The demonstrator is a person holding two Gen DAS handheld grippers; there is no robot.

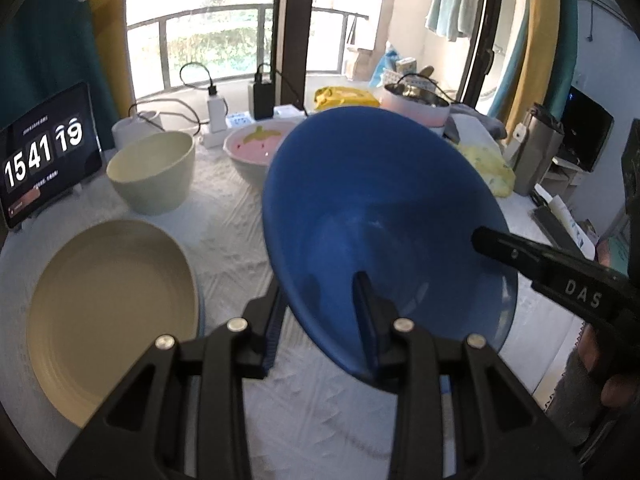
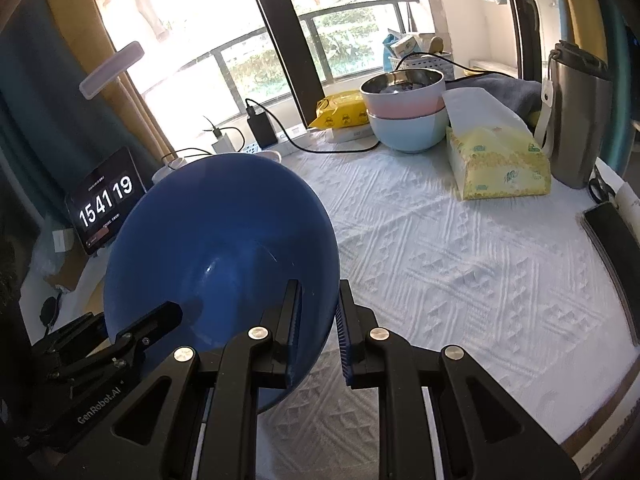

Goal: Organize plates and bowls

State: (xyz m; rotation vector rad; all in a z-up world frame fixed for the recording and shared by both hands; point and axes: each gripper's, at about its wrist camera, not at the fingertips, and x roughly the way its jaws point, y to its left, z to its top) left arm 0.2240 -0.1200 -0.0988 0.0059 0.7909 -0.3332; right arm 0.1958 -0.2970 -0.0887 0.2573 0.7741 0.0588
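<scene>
A deep blue plate (image 1: 380, 208) hangs tilted above the white tablecloth, gripped from two sides. My left gripper (image 1: 320, 284) is shut on its near rim, one finger inside the dish and the other behind it. My right gripper (image 1: 482, 238) comes in from the right and is shut on the opposite rim; its outer finger is hidden there. The right wrist view shows the same blue plate (image 2: 216, 256) pinched between my right gripper's (image 2: 319, 284) pads, with the left gripper (image 2: 172, 310) at its lower left. A beige plate (image 1: 108, 304) lies at the left.
Behind the beige plate stand a cream bowl (image 1: 154, 172) and a pink bowl (image 1: 256, 148). Stacked pink and pale blue bowls (image 2: 404, 120), a tissue pack (image 2: 500, 168) and a steel flask (image 2: 576, 112) are at the back right. A tablet clock (image 1: 44, 160) leans at the left edge.
</scene>
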